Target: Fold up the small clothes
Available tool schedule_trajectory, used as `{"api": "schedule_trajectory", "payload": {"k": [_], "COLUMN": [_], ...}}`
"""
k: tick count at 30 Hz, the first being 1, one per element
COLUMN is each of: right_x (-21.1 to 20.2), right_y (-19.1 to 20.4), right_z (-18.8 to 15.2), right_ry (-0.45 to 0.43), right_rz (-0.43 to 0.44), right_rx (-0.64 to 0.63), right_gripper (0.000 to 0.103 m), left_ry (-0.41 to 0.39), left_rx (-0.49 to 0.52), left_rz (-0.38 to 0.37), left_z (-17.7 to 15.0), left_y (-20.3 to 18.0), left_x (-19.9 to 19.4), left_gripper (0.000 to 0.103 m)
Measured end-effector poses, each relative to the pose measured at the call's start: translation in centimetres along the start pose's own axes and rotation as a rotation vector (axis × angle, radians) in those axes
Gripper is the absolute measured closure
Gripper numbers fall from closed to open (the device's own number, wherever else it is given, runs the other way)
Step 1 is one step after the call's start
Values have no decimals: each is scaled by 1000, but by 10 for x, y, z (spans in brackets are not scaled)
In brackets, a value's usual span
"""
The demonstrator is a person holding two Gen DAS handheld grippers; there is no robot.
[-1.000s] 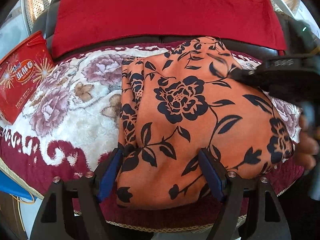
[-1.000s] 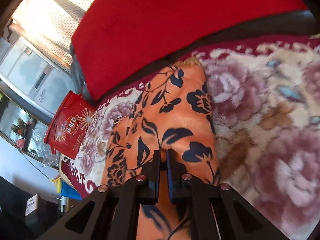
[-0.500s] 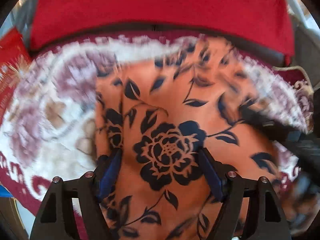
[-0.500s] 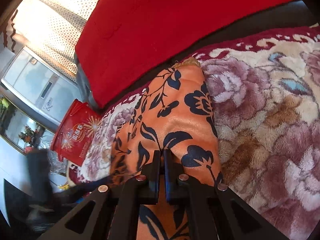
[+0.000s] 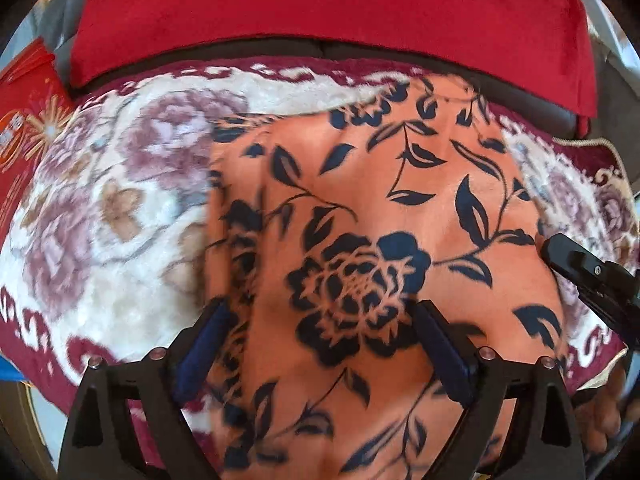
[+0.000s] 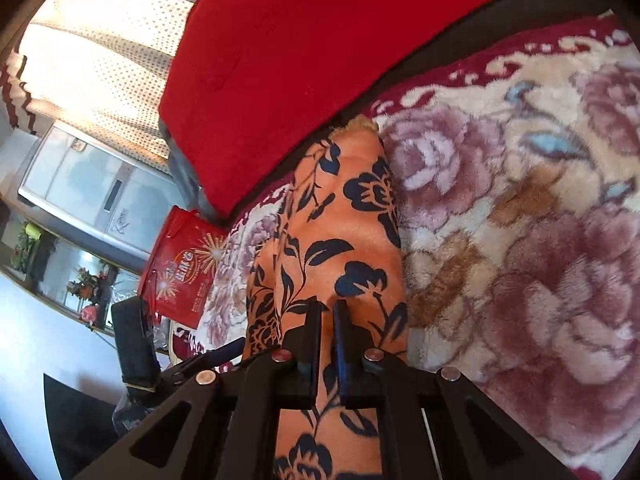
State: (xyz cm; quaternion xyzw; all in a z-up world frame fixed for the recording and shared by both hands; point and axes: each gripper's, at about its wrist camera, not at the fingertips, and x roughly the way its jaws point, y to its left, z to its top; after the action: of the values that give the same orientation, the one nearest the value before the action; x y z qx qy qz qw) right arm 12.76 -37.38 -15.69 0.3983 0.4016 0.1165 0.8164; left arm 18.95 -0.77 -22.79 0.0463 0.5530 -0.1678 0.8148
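Note:
An orange garment (image 5: 360, 208) with a dark blue flower print lies folded into a long strip on the sofa seat, also seen as the same garment (image 6: 340, 220) in the right wrist view. My left gripper (image 5: 320, 308) hovers over its middle. Its jaws are opening wide and straddle the big printed rose without pressing the cloth. My right gripper (image 6: 327, 305) sits low on the garment's right edge, and its tip (image 5: 554, 246) shows at the right of the left wrist view. Its jaws stand almost together, starting to open by a slim gap, with nothing visibly pinched.
A plush floral blanket (image 5: 100, 220) covers the seat, with a dark red border at the front edge. A red cloth (image 5: 320, 12) drapes the backrest. A red bag (image 5: 24, 128) stands at the left end. A person's hand (image 5: 608, 408) holds the right gripper.
The left gripper moved forward over the garment toward the backrest and its jaws widened. The right gripper drew back along the garment's right edge, and a thin gap appeared between its fingers.

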Motion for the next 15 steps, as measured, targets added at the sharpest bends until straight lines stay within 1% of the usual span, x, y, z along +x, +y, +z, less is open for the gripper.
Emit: {"api": "schedule_trajectory", "payload": {"k": [1, 3, 5, 7, 8, 9, 10, 11, 12, 14, 15], "right_x": [-7, -21, -32, -38, -40, -41, -43, -45, -44, -38, -34], "right_y": [0, -6, -17, -30, -36, -39, -41, -43, -44, -47, -49], "right_z": [0, -1, -1, -1, 0, -2, -2, -2, -2, -3, -3], "right_ry": [-11, -46, -68, -68, -69, -73, -83, -92, -78, -38, -20], "right_rz": [-4, -3, 12, 44, 68, 88, 111, 130, 148, 188, 196], "right_rx": [-14, -20, 21, 83, 119, 136, 151, 156, 157, 179, 193], "right_gripper": [92, 92, 91, 74, 49, 18, 12, 12, 12, 12, 12], "left_ry": [-20, -53, -61, -29, 11, 41, 62, 102, 118, 118, 122], "left_rx": [-16, -43, -89, -145, -200, -246, -280, -344, -389, -463, -480], "left_rz": [5, 1, -11, -38, -83, -126, -154, -194, -213, -264, -282], "left_z": [-3, -8, -16, -20, -22, -24, -25, -28, -30, -37, -39], "left_y": [7, 21, 42, 60, 74, 85, 91, 104, 112, 123, 124], "left_x": [-9, -23, -34, -34, -29, -24, -19, -10, -4, 4, 6], "left_gripper": [9, 9, 9, 9, 9, 9, 9, 9, 9, 9, 9]}}
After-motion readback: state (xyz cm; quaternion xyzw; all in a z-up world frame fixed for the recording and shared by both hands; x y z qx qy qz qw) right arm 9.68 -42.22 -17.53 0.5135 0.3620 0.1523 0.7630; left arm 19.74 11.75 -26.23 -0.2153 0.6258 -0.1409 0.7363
